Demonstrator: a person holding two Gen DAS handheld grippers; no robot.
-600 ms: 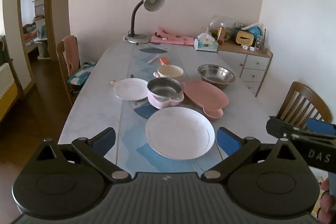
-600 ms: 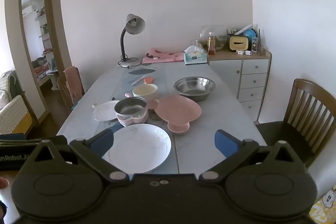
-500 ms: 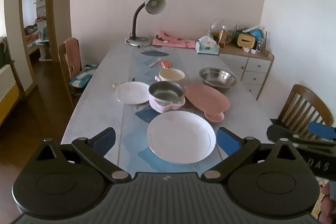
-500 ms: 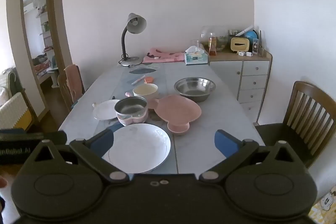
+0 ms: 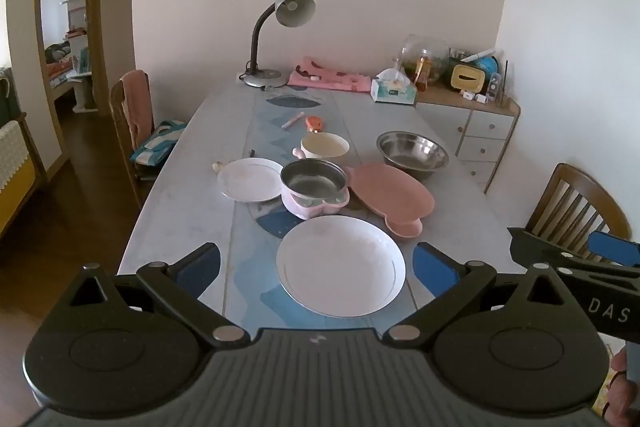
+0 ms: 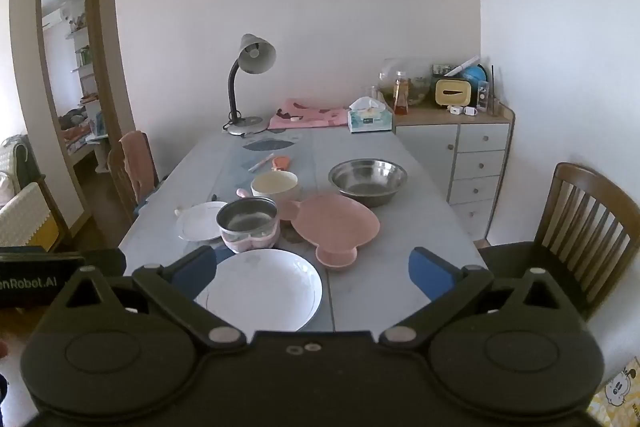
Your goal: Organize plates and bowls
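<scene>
Nothing moved; large white plate [image 5: 341, 266] seemingly clean.

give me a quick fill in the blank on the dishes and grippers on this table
1. The dish nearest the left gripper is a large ____ plate.
2. Behind the pink plate stands a wide ____ bowl.
3. The right gripper has its fingers spread ____, holding nothing.
4. At the table's far end stands a grey ____.

Missing words: white; steel; open; lamp
</scene>
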